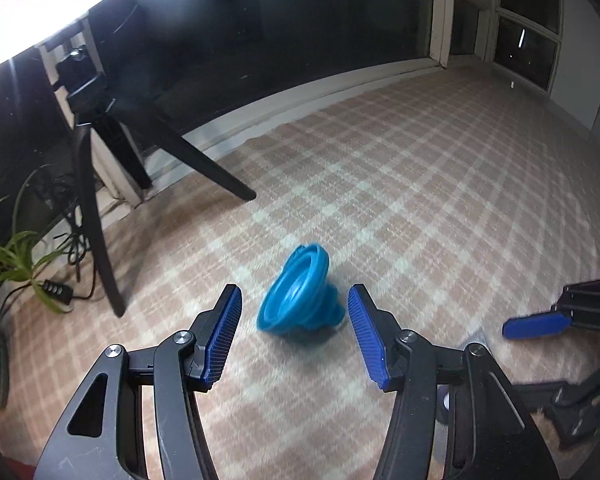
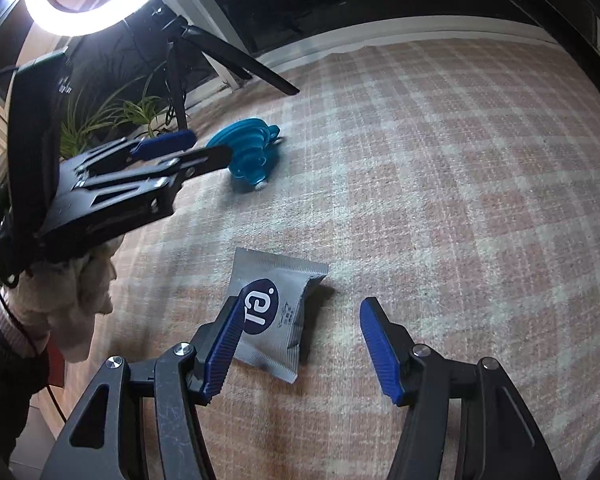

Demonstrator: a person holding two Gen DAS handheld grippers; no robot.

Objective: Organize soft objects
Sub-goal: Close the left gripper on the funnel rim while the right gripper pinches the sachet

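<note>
A blue collapsible silicone funnel (image 1: pixel 298 294) lies on its side on the pink checked cloth (image 1: pixel 420 184). My left gripper (image 1: pixel 294 300) is open and empty, its blue pads either side of the funnel and just short of it. The funnel also shows in the right wrist view (image 2: pixel 246 152), with the left gripper (image 2: pixel 196 148) beside it. A grey sachet (image 2: pixel 276 312) with a dark blue round logo lies on the cloth. My right gripper (image 2: pixel 302 312) is open and empty, its left pad over the sachet's left edge. The right gripper's finger (image 1: pixel 536 326) shows at the left view's right edge.
A black tripod (image 1: pixel 100 168) with a ring light (image 2: pixel 92 4) stands at the cloth's far left edge. A green plant (image 1: pixel 12 256) and cables sit beside it. A dark window and white sill (image 1: pixel 320 88) run along the back. A person's fluffy sleeve (image 2: pixel 68 292) is at the left.
</note>
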